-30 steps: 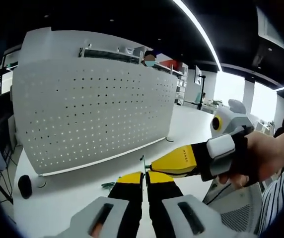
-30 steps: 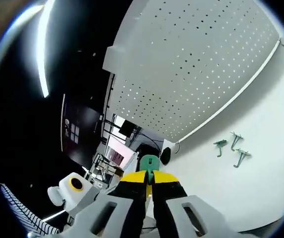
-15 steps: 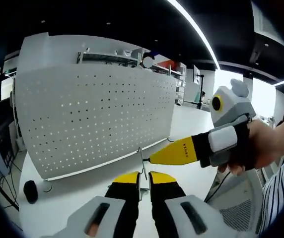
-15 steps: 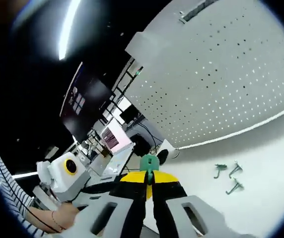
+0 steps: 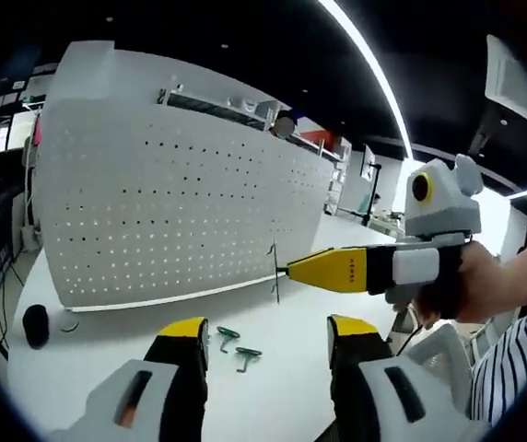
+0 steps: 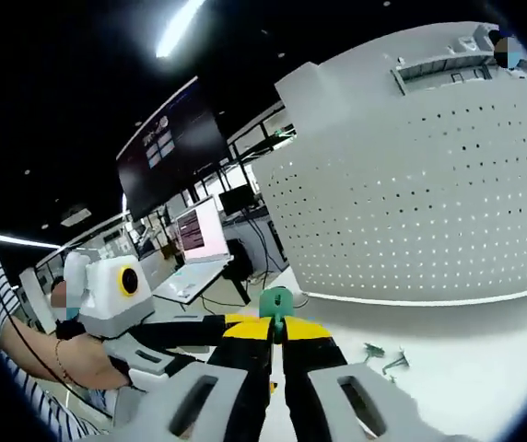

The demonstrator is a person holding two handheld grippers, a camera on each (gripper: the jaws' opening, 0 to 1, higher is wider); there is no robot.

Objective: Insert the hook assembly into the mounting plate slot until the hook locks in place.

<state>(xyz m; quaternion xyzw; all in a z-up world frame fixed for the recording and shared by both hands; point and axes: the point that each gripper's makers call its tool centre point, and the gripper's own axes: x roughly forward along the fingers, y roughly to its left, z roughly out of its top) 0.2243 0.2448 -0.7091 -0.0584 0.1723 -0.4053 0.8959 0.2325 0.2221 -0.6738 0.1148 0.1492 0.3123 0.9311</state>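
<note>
Left gripper (image 5: 268, 333): yellow-tipped jaws spread wide, holding nothing.
Right gripper (image 6: 277, 328): jaws pinched on a thin metal hook (image 5: 275, 273) with a green plastic end.
Board (image 5: 171, 212): white, perforated, upright along the table's (image 5: 282, 368) far edge.
Spare hooks (image 5: 236, 344): green, flat on the table near the board.

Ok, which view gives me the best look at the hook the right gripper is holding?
The left gripper view: the thin metal hook stands side-on at the right gripper tip, against the white pegboard. In the right gripper view, only a green hook part pokes above the shut jaws, end-on.
</note>
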